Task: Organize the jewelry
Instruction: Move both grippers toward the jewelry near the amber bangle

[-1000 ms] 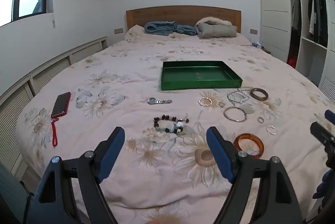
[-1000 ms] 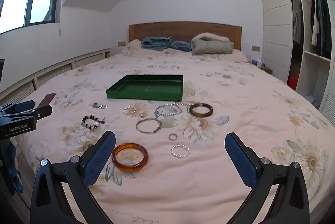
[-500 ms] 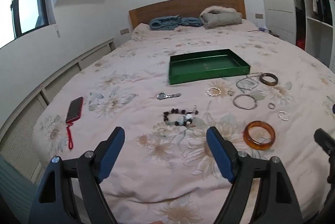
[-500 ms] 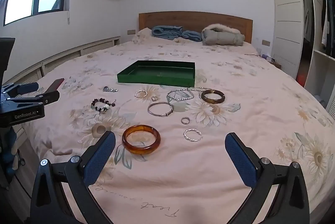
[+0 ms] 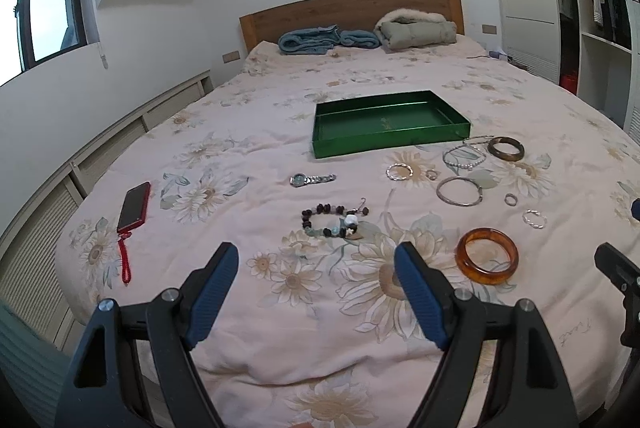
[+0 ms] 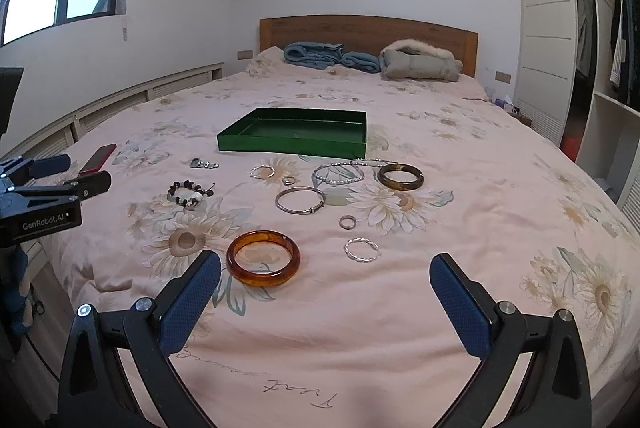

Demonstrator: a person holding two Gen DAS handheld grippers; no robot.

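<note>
Jewelry lies scattered on a floral bedspread in front of an empty green tray (image 5: pixel 388 144) (image 6: pixel 292 144). Nearest me are an amber bangle (image 5: pixel 487 255) (image 6: pixel 263 258), a beaded bracelet (image 5: pixel 334 220) (image 6: pixel 188 193), a twisted silver ring (image 6: pixel 361 250) and a thin silver bangle (image 6: pixel 300 201). Farther back lie a dark brown bangle (image 6: pixel 401 177), a pearl bracelet (image 6: pixel 338 174) and a watch (image 5: pixel 312 179). My left gripper (image 5: pixel 316 292) is open above the near bed edge, short of the beaded bracelet. My right gripper (image 6: pixel 326 302) is open, with the amber bangle just ahead of its left finger.
A red phone (image 5: pixel 134 202) with a red strap lies at the left side of the bed. Folded blue and grey bedding (image 5: pixel 368 34) sits by the wooden headboard. A low radiator cover runs along the left wall, an open wardrobe (image 6: pixel 608 68) along the right.
Both grippers have moved forward and lowered toward the bed; the jewelry looks larger and closer. Nothing on the bed has shifted, and both grippers stay open.
</note>
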